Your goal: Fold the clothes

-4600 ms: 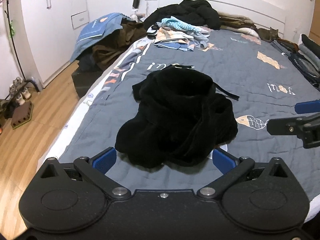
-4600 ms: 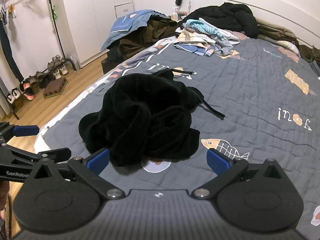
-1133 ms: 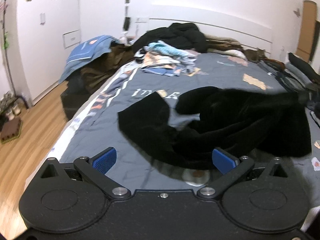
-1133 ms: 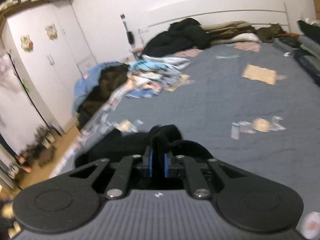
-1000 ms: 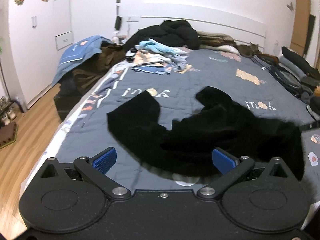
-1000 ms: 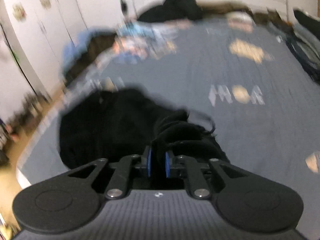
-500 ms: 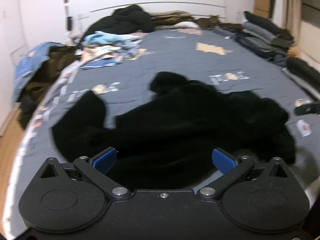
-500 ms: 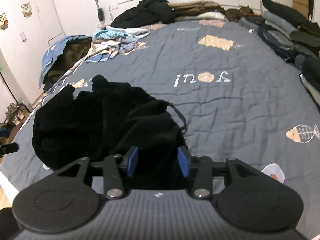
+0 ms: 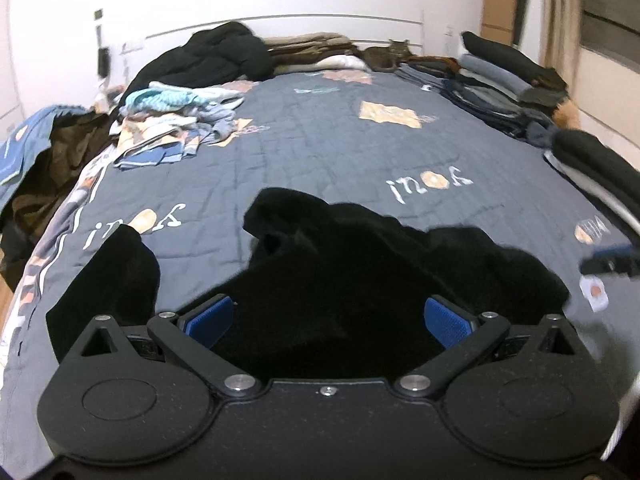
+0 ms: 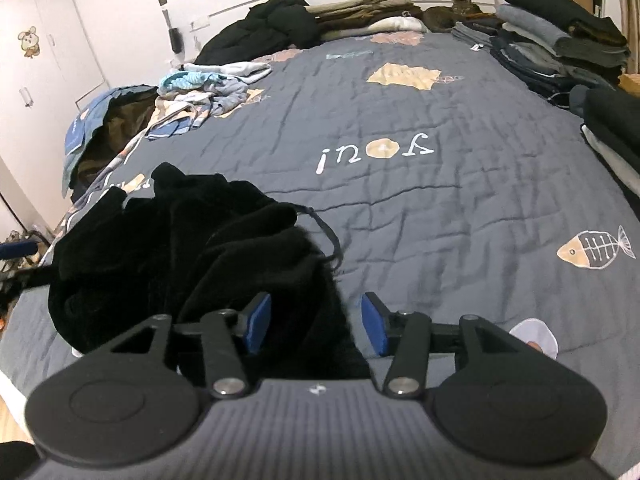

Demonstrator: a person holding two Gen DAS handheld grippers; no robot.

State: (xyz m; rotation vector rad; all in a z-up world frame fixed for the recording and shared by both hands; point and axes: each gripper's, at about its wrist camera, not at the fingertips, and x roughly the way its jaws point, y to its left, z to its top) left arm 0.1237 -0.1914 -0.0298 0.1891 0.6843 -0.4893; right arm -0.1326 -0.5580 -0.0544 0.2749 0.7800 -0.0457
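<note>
One black fleecy garment (image 9: pixel 360 280), soft and rumpled, sprawled in an uneven heap across the near end of a grey quilted bedspread (image 10: pixel 440 208) printed with fish and lettering. Thin dark drawstring (image 10: pixel 326 236) looping off its right edge. Left gripper (image 9: pixel 326 322) spread wide above the cloth, blue ribbed pads clear of it, nothing clamped. Right gripper (image 10: pixel 316 324) about half apart and opening, a fold of the garment between the pads, not pinched. Beyond: jumbled light clothes (image 9: pixel 176 120) far left, dark coat (image 9: pixel 212 60) by the white headboard (image 9: pixel 320 20), neat folded stacks (image 10: pixel 560 44) along the right side, tabby cat (image 10: pixel 456 10) lying at the head.
</note>
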